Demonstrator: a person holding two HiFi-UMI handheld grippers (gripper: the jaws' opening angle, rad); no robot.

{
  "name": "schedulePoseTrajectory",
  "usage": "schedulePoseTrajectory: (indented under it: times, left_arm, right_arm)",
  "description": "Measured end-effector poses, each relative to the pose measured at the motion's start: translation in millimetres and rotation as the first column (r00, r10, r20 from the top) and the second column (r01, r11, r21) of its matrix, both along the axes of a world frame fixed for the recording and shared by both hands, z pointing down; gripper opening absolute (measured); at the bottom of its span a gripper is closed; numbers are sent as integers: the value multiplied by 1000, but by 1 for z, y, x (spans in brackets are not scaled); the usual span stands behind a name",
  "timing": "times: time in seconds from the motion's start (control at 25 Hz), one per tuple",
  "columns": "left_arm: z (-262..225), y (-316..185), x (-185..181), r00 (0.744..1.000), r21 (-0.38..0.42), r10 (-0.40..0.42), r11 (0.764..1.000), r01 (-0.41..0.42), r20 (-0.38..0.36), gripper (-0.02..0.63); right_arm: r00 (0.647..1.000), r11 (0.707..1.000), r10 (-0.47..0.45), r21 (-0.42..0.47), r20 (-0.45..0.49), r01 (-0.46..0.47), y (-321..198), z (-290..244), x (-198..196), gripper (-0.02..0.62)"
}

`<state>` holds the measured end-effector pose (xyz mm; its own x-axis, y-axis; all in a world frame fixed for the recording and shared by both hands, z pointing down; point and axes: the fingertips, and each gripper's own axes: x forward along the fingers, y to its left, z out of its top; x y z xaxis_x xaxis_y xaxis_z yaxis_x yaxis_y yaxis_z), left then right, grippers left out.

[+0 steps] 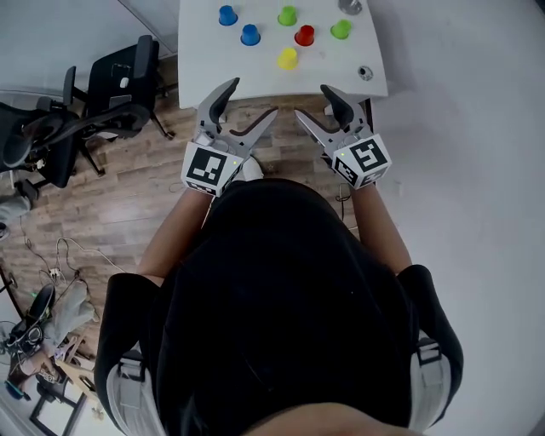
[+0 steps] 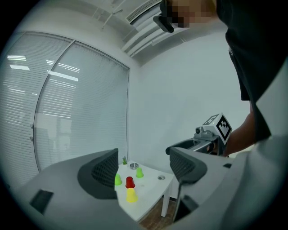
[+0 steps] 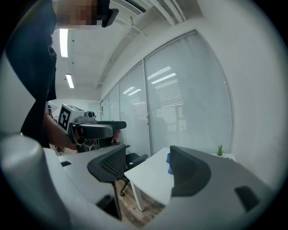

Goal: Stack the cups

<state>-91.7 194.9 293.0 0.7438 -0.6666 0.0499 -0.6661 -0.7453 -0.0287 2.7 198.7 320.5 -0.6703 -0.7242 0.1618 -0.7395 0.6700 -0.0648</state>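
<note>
Several small cups stand upside down on the white table: two blue cups, two green cups, a red cup and a yellow cup. My left gripper and right gripper hang side by side over the wooden floor, just short of the table's near edge, both open and empty. Between the open jaws in the left gripper view, the yellow cup, red cup and green cups lie ahead. The right gripper view shows a blue cup half hidden by a jaw.
A metal bowl and a small round fitting sit at the table's right side. Black office chairs stand left of the table on the wooden floor. A white wall runs along the right. Cables lie at lower left.
</note>
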Motion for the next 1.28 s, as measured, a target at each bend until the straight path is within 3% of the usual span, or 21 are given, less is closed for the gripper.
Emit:
schedulePoseTrajectory:
  times: [0.28,0.6,0.88,1.28]
  left_arm:
    - [15,-35,-15,999,-28,41,999,-41,0,356]
    - [27,-71,-13,999,-72,46,996,-47,-12,356]
    - [29,-115,-4,1000,-60,15,998,-15,1,356]
    - [43,-172,18,999,-71,-17,997,20,35,337]
  right_arm:
    - [999,998,31,-45,-19,-31,-34,23,-15,289]
    - [998,994,54,-96,-44,-58,-68,45,-5,290]
    - [999,994,10,-104,-51,-15,-119,56,8,287]
    - [989,966,-72,-254,-127,38,-187,146,22,282]
